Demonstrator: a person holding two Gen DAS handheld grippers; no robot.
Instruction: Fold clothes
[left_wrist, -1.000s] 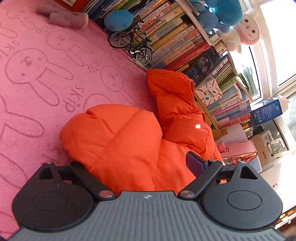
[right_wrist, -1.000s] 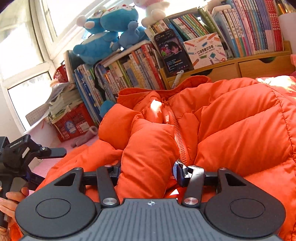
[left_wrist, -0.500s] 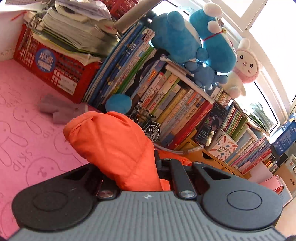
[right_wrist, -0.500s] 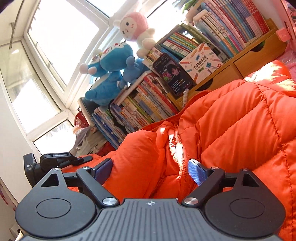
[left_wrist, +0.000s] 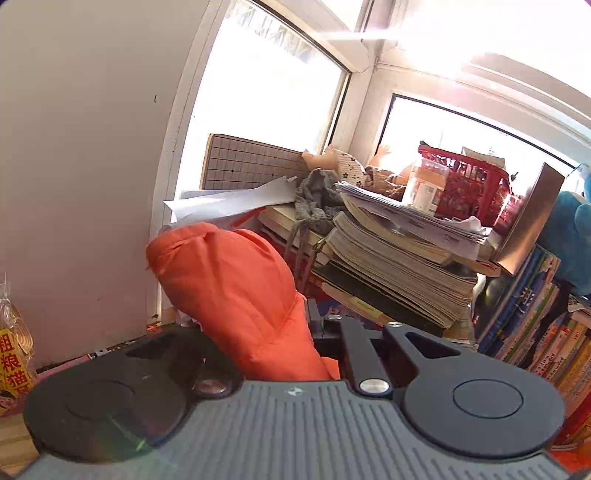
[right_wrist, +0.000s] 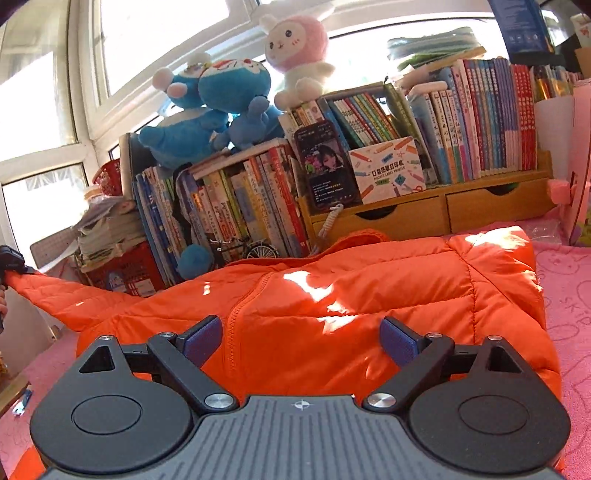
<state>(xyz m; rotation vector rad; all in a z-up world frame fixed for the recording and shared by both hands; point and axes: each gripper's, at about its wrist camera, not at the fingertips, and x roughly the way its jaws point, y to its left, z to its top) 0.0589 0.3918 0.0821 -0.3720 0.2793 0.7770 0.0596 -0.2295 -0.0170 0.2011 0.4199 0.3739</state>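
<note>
The left gripper (left_wrist: 295, 332) is clamped on the orange jacket's sleeve (left_wrist: 236, 291), stretched toward nine o'clock; the right gripper (right_wrist: 301, 341), jaws opening, grips nothing above the jacket (right_wrist: 332, 295).

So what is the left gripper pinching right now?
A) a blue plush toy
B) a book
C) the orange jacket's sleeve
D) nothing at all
C. In the left wrist view the left gripper is shut on a bunched piece of the orange jacket's sleeve, which sticks up out of its jaws.

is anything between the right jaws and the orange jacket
Nothing visible. The right gripper hangs just above the orange jacket with its jaws opening and nothing between them; the left gripper is shut on the sleeve.
</note>
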